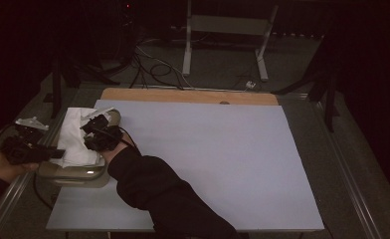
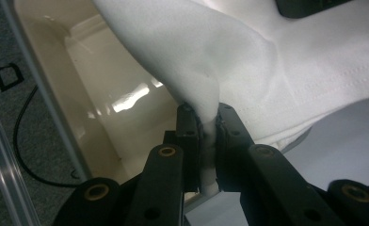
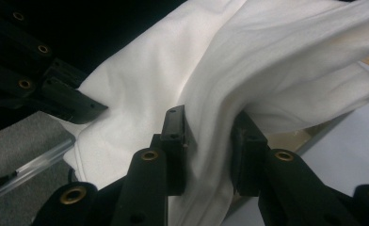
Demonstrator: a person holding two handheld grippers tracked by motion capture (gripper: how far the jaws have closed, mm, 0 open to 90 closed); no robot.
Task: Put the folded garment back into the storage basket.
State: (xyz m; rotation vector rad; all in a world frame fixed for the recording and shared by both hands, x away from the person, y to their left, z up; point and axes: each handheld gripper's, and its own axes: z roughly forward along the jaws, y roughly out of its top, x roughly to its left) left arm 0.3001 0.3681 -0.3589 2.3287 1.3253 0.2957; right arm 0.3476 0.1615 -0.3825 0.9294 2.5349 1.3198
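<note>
1. A beige basin (image 1: pixel 73 174) sits at the near left corner of the tabletop (image 1: pixel 223 149), overhanging its left edge.
2. A white cloth (image 1: pixel 76 137) is heaped in and above the basin, soft, creased, with a stitched hem seen in the left gripper view.
3. The left gripper (image 2: pixel 210 141) has its jaws pressed together, pinching a thin fold of cloth.
4. The right gripper (image 3: pixel 210 141) has its jaws partly spread around a thick bunch of cloth, gripping it.
</note>
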